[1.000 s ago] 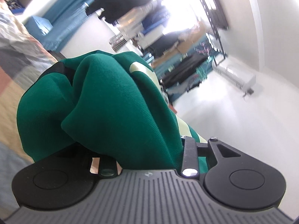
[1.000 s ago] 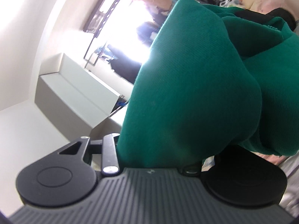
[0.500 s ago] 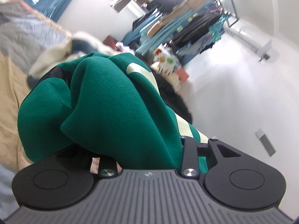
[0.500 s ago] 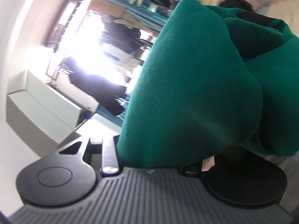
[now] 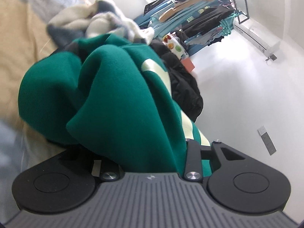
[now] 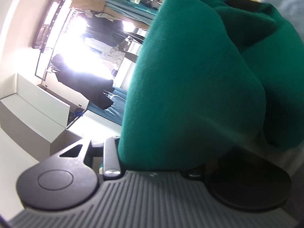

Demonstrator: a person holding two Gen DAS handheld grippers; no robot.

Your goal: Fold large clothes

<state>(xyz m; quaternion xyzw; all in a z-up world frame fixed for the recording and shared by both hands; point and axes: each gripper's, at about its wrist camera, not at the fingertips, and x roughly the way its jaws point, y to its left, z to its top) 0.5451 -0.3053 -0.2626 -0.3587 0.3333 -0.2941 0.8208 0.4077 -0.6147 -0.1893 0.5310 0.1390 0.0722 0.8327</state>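
Item: green sweatshirt (image 5: pixel 117 102) with pale stripe, bunched and held off the bed between both tools; left gripper (image 5: pixel 150 152) clamped on one gathered fold, right gripper (image 6: pixel 165 152) clamped on another (image 6: pixel 190 79), the fabric hiding the fingertips in both views. Surroundings: tan and grey bedspread (image 5: pixel 24 28), a cream and grey garment pile (image 5: pixel 91 20), a black jacket (image 5: pixel 182 87). Step judged: carrying the garment to lay it out; the next move calls for spreading the grippers apart and lowering it flat onto the bedspread.

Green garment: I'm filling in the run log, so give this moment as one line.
stage: carrying | left tool: shut on garment | right tool: shut on garment | garment: bunched | behind: pile of clothes
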